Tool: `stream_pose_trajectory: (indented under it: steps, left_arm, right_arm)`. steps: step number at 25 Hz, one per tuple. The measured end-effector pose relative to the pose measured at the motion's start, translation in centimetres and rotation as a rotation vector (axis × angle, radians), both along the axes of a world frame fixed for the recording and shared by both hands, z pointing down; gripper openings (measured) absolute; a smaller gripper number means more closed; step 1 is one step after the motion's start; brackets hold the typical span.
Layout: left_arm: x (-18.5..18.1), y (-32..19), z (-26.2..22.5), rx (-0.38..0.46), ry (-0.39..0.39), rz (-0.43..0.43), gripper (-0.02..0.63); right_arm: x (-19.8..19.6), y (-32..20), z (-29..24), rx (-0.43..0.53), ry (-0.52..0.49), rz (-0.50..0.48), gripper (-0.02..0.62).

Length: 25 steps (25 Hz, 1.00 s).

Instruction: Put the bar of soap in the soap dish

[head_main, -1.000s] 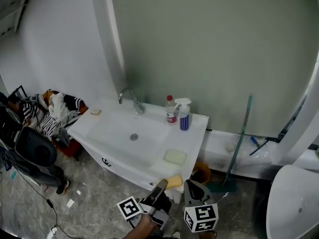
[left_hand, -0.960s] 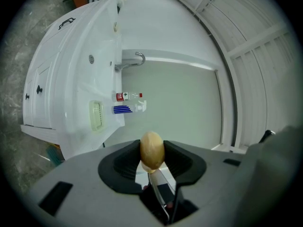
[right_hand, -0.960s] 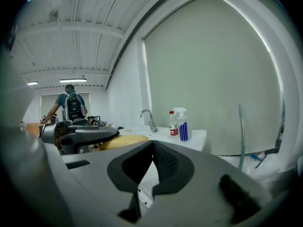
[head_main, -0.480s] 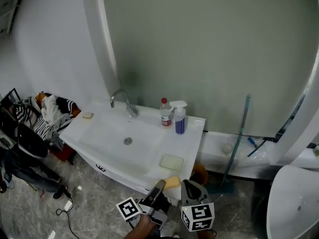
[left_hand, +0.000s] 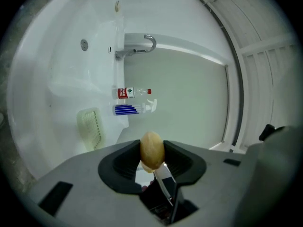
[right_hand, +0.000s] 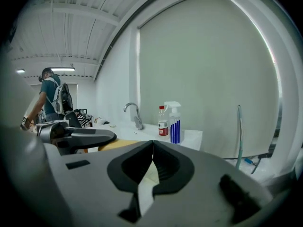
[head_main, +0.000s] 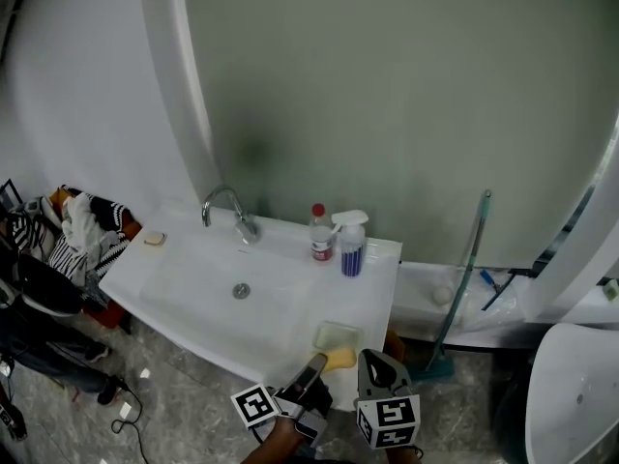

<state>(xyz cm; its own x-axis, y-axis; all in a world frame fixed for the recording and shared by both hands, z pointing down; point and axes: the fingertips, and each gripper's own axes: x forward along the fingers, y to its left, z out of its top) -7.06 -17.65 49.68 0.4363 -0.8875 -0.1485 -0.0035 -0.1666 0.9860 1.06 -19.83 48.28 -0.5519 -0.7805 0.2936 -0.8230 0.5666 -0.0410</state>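
The left gripper point(left_hand: 152, 157) has its jaws fairly wide apart and pressed on the two sides of a tan, rounded bar of soap point(left_hand: 152, 145), which stands on edge between them. In the head view the soap sits at the lower middle of the frame, just below the pale green soap dish point(head_main: 336, 335) and nearly touching its near edge; whether they touch cannot be told. The dish, ribbed and with nothing in it, lies on the flat rim of the white washbasin point(head_main: 174, 259), near its lower right corner. The right gripper point(right_hand: 152, 148) has its jaws closed together with nothing between them, and in the head view it is just right of the left one. Toward the upper part of the basin stand a chrome faucet point(head_main: 227, 207), a red-capped bottle point(head_main: 320, 236) and a blue-striped spray bottle point(head_main: 352, 247), the two bottles side by side. A long pole point(head_main: 466, 274) leans against the wall at the right, and a heap of clothes point(head_main: 82, 228) lies at the left edge.
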Motion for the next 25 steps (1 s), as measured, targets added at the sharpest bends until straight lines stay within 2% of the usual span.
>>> stream_pose_trajectory:
  steps: [12,15,25]
  left_arm:
    - [-2.0,-5.3,2.5,-0.03,-0.039,0.152,0.156]
    - [-2.4,-6.0,3.9,-0.051,-0.077,0.182,0.156]
    - [-2.4,-7.4,5.7,-0.07,-0.098,0.26,0.156]
  right_arm:
    - [-2.2,-5.2,1.0,-0.026,0.011,0.101,0.012]
    - [-2.6,-6.1,1.3,-0.034,0.012,0.116,0.012]
    - [-2.3,-7.7,1.9,-0.046,0.021,0.185,0.012]
